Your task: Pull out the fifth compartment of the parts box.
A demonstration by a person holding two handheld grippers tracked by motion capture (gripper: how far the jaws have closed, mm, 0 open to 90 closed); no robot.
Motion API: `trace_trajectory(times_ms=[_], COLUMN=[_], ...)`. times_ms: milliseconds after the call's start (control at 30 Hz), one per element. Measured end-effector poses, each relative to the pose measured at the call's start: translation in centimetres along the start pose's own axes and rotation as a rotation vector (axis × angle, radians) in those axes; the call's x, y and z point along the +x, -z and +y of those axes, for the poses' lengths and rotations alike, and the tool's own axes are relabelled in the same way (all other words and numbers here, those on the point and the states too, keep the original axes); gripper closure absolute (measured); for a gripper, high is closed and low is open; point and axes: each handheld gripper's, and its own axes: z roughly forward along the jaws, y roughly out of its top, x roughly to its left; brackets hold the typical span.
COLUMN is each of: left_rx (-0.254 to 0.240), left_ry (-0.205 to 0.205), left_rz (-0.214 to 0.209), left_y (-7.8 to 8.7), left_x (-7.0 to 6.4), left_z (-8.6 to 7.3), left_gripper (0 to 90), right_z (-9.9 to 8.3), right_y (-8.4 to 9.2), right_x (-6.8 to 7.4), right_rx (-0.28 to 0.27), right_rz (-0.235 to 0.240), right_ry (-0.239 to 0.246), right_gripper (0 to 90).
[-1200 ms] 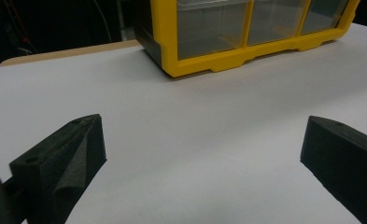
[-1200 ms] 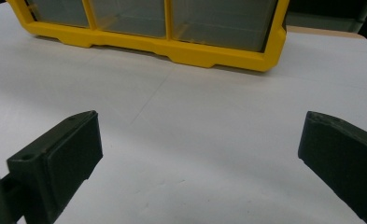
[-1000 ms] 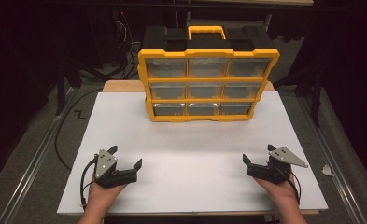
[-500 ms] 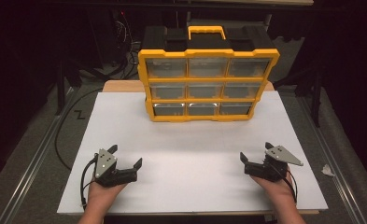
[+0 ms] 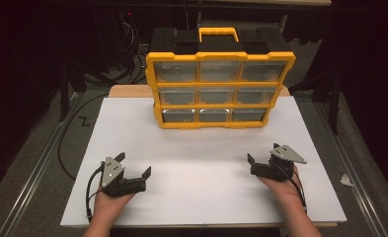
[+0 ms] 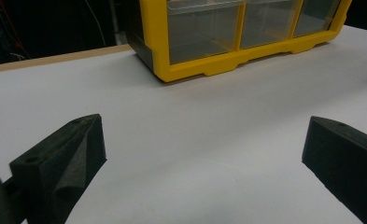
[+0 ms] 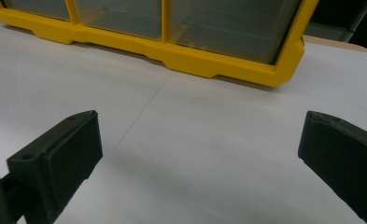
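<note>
A yellow-framed organiser box [image 5: 221, 89] with three rows of clear drawers and a black top with a yellow handle stands upright at the back centre of the white board [image 5: 206, 148]. My left gripper [image 5: 133, 164] rests low near the front left, jaws open and empty, aimed toward the box. My right gripper [image 5: 263, 154] sits near the front right, also open and empty. In the left gripper view the jaws of that gripper [image 6: 202, 158] stand wide apart, with the box's bottom left corner [image 6: 195, 70] ahead. The right gripper view frames the bottom right corner [image 7: 190, 56] between the wide jaws of the right gripper [image 7: 200, 156].
The white board lies on a wooden tabletop [image 5: 127, 91] whose edge shows behind it. A black cable [image 5: 68, 143] runs along the floor at the left, and a scrap of paper [image 5: 346, 180] lies on the floor at the right. Dark surroundings lie behind the box.
My right gripper has slid a little to the left and forward. The left gripper has hardly moved.
</note>
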Motion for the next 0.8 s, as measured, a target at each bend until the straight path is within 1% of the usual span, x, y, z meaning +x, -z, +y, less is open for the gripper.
trace_trajectory(times_ms=[133, 233, 367, 500, 567, 733, 800], left_rx=[0.007, 0.007, 0.004, 0.004, 0.002, 0.001, -0.002], left_ry=[-0.007, -0.01, -0.01, -0.012, -0.012, -0.016, -0.017], left_rz=[0.001, 0.003, 0.003, 0.004, 0.004, 0.004, 0.004], left_y=[0.0, 0.0, 0.0, 0.0, 0.1, 0.1, 0.1], left_x=[-0.1, -0.1, -0.1, -0.1, -0.1, -0.1, -0.1], left_z=[0.0, 0.0, 0.0, 0.0, 0.0, 0.0, 0.0], left_gripper=[0.2, 0.2, 0.2, 0.1, 0.1, 0.1, 0.2], right_z=[0.4, 0.7, 1.1, 1.4, 1.6, 1.9, 2.0], right_y=[-1.1, -1.7, -2.6, -3.8, -3.9, -3.4, -3.1], right_x=[0.3, 0.3, 0.1, -0.3, -0.3, -0.3, -0.2], right_rx=[0.012, 0.006, 0.009, 0.032, 0.038, 0.022, 0.016], right_rz=[0.0, -0.004, -0.006, -0.021, -0.027, -0.035, -0.041], right_ry=[0.015, 0.021, 0.014, 0.022, 0.031, 0.049, 0.075], right_gripper=[1.0, 1.0, 1.1, 1.1, 1.2, 1.2, 1.3])
